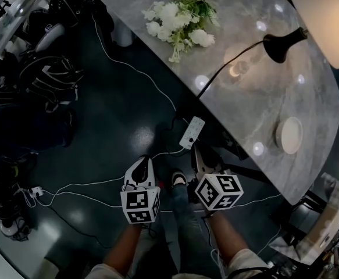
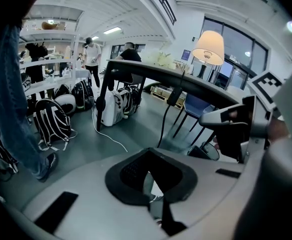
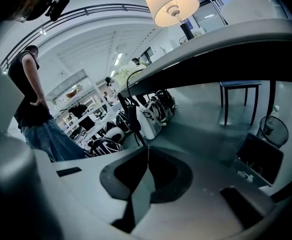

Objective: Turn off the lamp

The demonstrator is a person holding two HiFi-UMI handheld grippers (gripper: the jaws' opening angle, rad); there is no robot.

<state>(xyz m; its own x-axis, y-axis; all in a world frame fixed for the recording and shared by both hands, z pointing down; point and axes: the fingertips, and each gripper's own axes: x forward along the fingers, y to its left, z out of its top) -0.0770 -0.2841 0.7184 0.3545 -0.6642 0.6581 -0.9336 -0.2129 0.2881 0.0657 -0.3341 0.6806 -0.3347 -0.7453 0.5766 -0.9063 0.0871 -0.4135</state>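
The lamp stands on the marble table (image 1: 256, 97) at the top right of the head view, its cream shade (image 1: 326, 16) lit above a black base (image 1: 282, 45). Its black cord (image 1: 227, 65) runs off the table edge towards a white power strip (image 1: 192, 132) on the dark floor. My left gripper (image 1: 140, 163) and right gripper (image 1: 196, 151) hang side by side low over the floor, short of the strip, both shut with nothing in them. In the left gripper view the lamp (image 2: 209, 46) glows far beyond the jaws (image 2: 153, 181). The right gripper view shows the lamp (image 3: 171, 3) above the table edge, past the jaws (image 3: 147, 156).
White flowers (image 1: 181, 19) and a small white dish (image 1: 289, 135) lie on the table. Backpacks (image 1: 47, 80) crowd the floor at the left, and thin white cables (image 1: 82, 185) cross it. A person (image 3: 33, 94) stands left in the right gripper view. My shoe (image 1: 179, 179) is between the grippers.
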